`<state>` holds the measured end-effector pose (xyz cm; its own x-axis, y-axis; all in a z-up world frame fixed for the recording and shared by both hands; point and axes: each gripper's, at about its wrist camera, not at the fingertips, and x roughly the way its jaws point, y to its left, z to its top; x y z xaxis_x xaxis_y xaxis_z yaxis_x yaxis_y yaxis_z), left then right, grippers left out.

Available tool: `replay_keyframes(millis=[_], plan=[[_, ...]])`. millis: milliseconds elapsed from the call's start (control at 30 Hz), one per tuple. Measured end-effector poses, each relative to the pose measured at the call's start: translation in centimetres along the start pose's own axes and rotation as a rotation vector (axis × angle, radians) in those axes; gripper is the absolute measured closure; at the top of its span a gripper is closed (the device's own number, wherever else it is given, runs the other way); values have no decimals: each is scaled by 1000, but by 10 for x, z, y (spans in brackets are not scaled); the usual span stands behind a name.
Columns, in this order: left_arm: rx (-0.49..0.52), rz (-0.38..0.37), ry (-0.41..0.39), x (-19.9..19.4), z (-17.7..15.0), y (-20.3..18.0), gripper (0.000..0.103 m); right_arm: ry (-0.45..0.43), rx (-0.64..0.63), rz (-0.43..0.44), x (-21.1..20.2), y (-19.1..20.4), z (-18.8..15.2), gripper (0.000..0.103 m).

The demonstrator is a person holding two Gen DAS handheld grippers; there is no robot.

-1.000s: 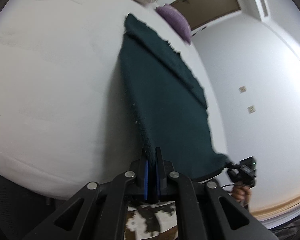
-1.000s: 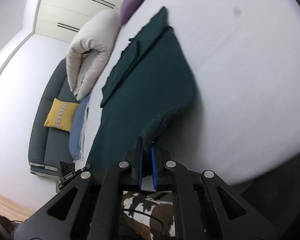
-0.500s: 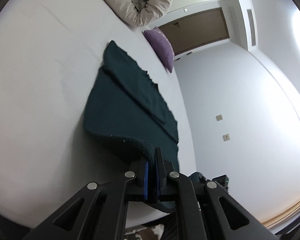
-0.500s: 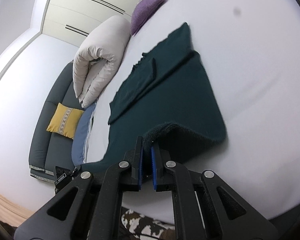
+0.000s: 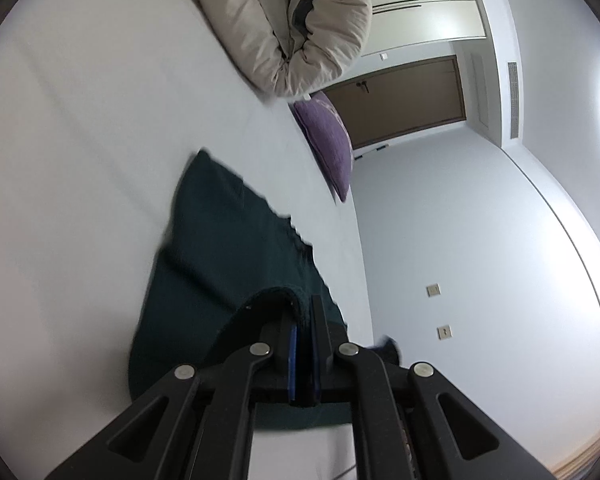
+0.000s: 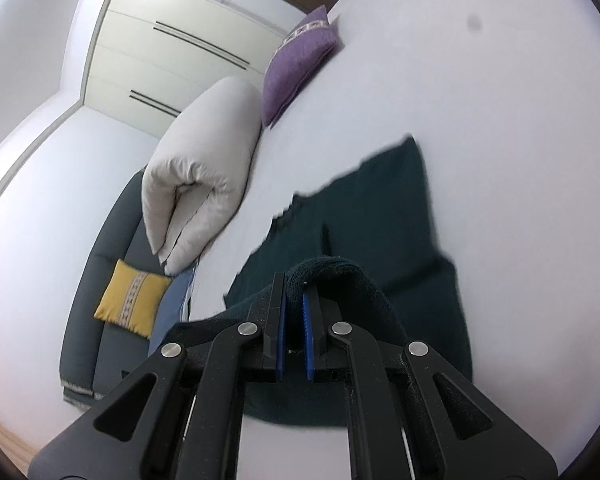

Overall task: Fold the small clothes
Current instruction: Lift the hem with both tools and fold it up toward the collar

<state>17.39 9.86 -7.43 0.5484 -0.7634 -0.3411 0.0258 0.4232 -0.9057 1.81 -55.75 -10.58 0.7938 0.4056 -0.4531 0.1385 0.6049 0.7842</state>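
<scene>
We worked on a wide white bed (image 5: 80,160), which filled most of both wrist views. A rolled beige duvet (image 5: 292,20) lay at its far edge with a purple pillow (image 5: 328,144) just beside it; in the right view a grey sofa (image 6: 100,280) with a yellow cushion (image 6: 134,298) stood beyond the bed.

The task's thing, a dark green garment (image 5: 228,248), lay spread flat on the bed, its far part with a fold already laid along one side. Its near hem was lifted off the sheet and curled over toward the far end.

The left gripper (image 5: 305,320) had its jaws pressed together, pinching one near corner of the hem. The right gripper (image 6: 294,300) likewise pinched the other near corner, a thick roll of cloth caught between its blue pads (image 6: 307,320).

We judged the step in hand to be the lengthwise fold, near hem carried over toward the far hem, about half made. The next move called for both grippers to travel forward level and together, keeping the hem taut between them, then to lower it onto the far edge, corners matched, before letting go. Uneven travel would likely skew the fold.
</scene>
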Motion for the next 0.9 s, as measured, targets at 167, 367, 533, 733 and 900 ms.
replay_keyframes(millis=[167,367,533,733,900], plan=[[16,42,-8,44,40,1,97,-11,0,-57,52,-3,47,97],[41,104,-12,89,77,6,97,-22,28,-116,110,-23,93,97],[65,196,4,133,101,23,96,-21,53,-184,154,-42,119,97],[34,246,51,170,108,48,68,-33,98,-252,192,-66,132,85],[63,227,7,152,106,35,32,-63,6,-292,197,-49,137,62]])
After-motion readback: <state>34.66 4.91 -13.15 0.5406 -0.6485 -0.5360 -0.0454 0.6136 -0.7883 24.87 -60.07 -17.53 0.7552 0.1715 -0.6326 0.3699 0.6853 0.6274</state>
